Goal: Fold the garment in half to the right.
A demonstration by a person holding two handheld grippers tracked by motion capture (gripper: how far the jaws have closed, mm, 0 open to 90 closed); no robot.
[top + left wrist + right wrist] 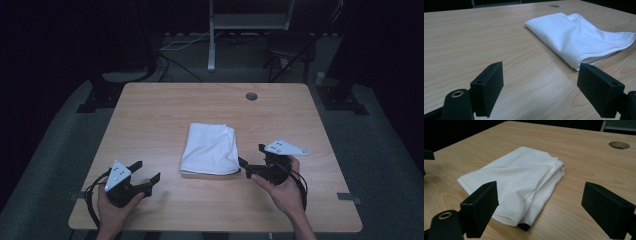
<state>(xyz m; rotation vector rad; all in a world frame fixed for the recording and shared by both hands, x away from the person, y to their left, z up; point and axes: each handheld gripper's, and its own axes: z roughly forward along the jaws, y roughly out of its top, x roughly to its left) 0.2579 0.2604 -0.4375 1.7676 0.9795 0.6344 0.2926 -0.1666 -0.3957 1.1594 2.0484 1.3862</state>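
- Lying folded at the middle of the wooden table: one white cloth, several layers thick, near edge facing the person, slightly rumpled at its far right corner.
- Left gripper: held at the near left of the table, well apart from the cloth, jaws spread wide with nothing between them; in the left gripper view the cloth lies ahead and to the right of the jaws.
- Right gripper: just beside the cloth's near right corner, jaws released and empty; in the right gripper view the cloth sits ahead between the open jaws, not pressed by either pad.
- Step in hand, by judgement: a fold looks complete and both tools stand clear; either the cloth is finished or another fold is due.
- Next move, if a further fold: each gripper would need to pinch a corner cleanly through all layers.
- Cable hole: far right of the table, round.
- Markings: no brand, label or writing legible; dim light may hide small print.
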